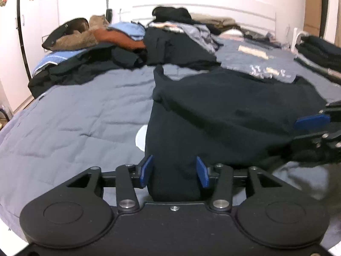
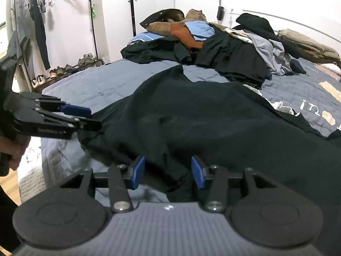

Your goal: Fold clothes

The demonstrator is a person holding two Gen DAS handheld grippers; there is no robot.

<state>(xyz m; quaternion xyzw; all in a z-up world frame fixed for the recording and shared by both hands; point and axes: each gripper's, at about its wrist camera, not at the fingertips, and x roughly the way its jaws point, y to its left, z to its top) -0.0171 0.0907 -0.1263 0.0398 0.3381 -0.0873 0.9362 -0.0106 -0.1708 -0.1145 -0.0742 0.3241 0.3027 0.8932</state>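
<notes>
A black garment lies spread on the grey quilt, with a folded edge reaching toward me. My left gripper stands open at that near edge. A thick fold of the black cloth lies between its blue pads, and I see no squeeze on it. In the right wrist view the same garment fills the middle. My right gripper is open too, with a ridge of black cloth between its pads and bare quilt beside the left pad. Each gripper shows in the other's view: right gripper, left gripper.
A heap of unfolded clothes covers the far end of the bed. A stack of folded dark clothes sits at the right. A clothes rack with shoes under it stands left of the bed. A hand holds the left gripper.
</notes>
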